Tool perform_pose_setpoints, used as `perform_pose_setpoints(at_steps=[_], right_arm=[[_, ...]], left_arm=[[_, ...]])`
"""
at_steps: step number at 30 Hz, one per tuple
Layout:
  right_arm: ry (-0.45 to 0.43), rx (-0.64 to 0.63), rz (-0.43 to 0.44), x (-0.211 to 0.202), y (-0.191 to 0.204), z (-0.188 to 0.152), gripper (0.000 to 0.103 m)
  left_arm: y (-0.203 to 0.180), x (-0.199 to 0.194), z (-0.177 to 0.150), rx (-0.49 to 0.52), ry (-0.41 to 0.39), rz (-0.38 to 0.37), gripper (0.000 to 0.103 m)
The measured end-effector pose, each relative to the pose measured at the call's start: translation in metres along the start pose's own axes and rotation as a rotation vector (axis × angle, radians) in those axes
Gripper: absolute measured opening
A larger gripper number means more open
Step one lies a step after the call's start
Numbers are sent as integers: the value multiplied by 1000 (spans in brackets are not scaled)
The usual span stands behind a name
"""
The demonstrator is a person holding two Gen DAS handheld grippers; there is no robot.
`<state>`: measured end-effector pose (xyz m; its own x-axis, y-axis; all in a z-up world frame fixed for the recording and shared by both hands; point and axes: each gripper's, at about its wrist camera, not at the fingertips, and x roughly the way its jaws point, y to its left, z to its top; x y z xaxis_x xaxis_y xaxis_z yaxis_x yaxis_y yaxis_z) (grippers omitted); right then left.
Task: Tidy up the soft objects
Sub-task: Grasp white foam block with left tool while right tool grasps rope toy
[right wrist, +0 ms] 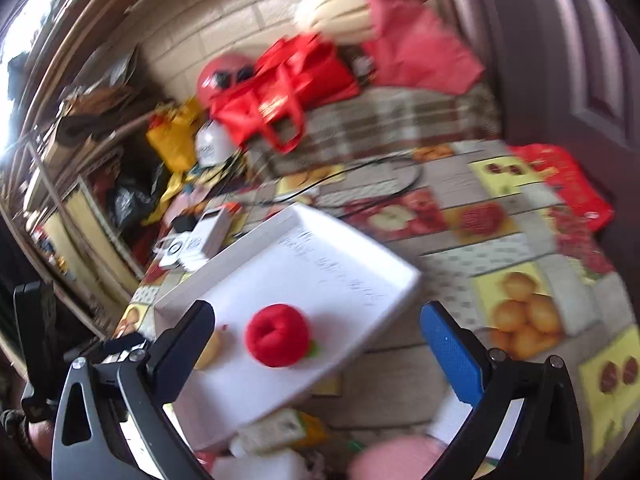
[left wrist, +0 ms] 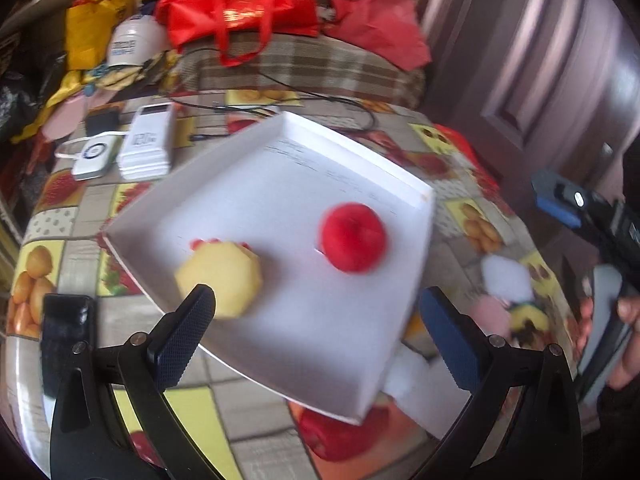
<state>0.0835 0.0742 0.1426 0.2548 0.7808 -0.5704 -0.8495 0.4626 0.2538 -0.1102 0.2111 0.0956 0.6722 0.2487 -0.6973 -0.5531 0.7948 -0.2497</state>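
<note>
Left wrist: handwriting on white tray (left wrist: 360, 168) blurred, unreadable; both claws spread wide, empty.

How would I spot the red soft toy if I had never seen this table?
Find the white tray on the fruit-patterned tablecloth. Two soft toys lie inside it. Yours is the round red toy near the middle, plain bright red, unlike the pale yellow toy beside it.
</note>
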Motion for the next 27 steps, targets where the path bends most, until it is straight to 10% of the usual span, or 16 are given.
perform_pose_setpoints(at_steps=[10, 18, 27], right_arm=[[-99, 161, -36, -81, -81, -41, 103], [132, 133, -252, -73, -107, -97, 103], [266, 167, -194, -38, -94, -135, 97]], left_arm=[[-86, 14, -39, 267, 149, -214, 103], [-95, 28, -46, 268, 188, -198, 96], [-97, 35, -43, 287, 213, -172, 96]])
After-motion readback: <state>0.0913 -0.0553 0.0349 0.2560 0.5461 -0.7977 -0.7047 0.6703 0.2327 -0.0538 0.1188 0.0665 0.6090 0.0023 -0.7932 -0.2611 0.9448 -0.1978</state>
